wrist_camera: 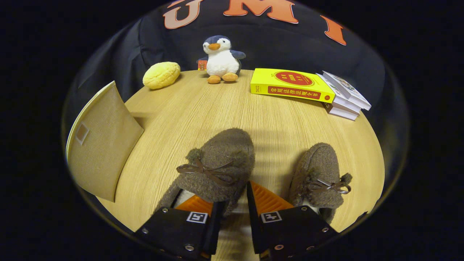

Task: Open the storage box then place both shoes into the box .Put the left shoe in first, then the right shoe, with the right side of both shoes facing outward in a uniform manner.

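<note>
Two fuzzy brown shoes with ribbon bows lie on the wooden table, toes pointing away from me. The left-hand shoe sits between my fingers and looks bigger and nearer than the other. My gripper is shut on its side wall near the heel, one finger inside the pale-lined opening and one outside. The right-hand shoe rests on the table just right of the fingers, apart from them. The beige fabric storage box stands to the left, one flat face toward me; whether it is open is hidden.
Beyond the shoes, at the table's far edge, stand a penguin plush and a yellow bread-shaped toy. A yellow book and a stack of white books lie at the far right. Bare tabletop lies between the shoes and these.
</note>
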`<action>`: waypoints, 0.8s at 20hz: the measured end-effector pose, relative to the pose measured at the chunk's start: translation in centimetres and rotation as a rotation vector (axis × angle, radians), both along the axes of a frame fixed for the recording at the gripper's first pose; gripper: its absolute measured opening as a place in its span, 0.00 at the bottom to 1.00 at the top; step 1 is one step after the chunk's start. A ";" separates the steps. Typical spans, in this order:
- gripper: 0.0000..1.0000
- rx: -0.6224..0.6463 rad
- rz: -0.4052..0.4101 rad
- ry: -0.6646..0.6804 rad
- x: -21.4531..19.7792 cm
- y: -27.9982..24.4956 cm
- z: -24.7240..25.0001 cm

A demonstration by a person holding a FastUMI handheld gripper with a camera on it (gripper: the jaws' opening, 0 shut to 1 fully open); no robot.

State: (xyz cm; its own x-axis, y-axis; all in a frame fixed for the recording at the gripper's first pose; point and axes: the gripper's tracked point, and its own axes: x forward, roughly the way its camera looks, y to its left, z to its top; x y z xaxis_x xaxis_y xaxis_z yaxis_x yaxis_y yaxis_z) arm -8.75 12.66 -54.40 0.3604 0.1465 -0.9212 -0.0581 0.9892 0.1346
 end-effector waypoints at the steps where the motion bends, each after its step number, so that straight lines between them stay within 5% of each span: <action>1: 0.33 0.010 -0.026 -0.009 0.2 0.1 0.0; 4: 0.25 0.025 -0.082 -0.014 0.4 -0.1 0.1; 7: 0.06 0.051 -0.129 -0.014 0.7 0.0 1.8; 16: 0.04 0.149 -0.102 -0.163 5.1 6.1 15.7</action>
State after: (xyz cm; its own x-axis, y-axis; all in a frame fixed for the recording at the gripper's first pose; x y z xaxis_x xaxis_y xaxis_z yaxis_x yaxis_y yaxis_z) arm -3.62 18.72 -38.66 0.5225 0.2316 -0.8206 0.0086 0.9609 0.2767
